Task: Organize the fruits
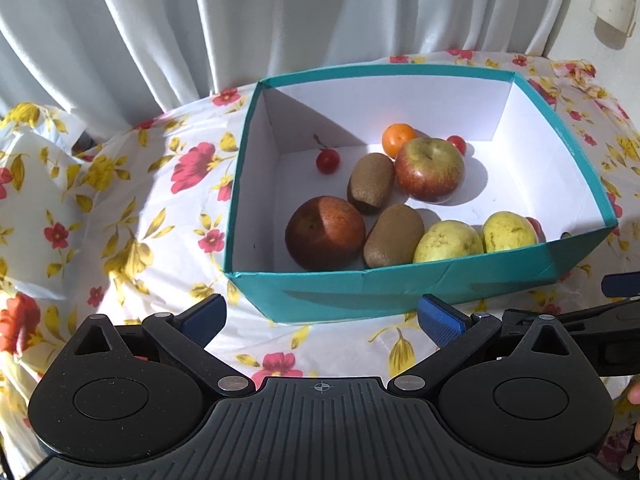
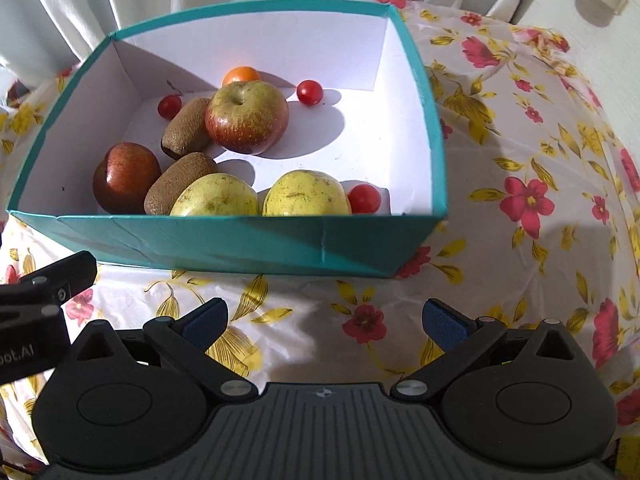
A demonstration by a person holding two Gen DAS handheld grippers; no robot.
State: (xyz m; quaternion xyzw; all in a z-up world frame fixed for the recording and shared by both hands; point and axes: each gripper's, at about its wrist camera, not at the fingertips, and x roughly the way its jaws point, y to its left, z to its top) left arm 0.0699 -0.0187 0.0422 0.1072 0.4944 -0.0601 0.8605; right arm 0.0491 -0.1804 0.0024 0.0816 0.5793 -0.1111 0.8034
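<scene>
Both grippers released, fruit boxed.
The left gripper and right gripper were held spread and empty over the floral tablecloth, just before the teal box. Inside it were seen two guavas, two kiwis, two apples, cherry tomatoes and, farthest, a tangerine.

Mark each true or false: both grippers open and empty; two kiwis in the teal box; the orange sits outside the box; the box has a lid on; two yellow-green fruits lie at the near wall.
1. The left gripper and right gripper are open and empty. True.
2. Two kiwis lie in the teal box. True.
3. The orange sits outside the box. False: it is inside, near the far wall.
4. The box has a lid on. False: it is open-topped.
5. Two yellow-green fruits lie at the near wall. True.
</scene>
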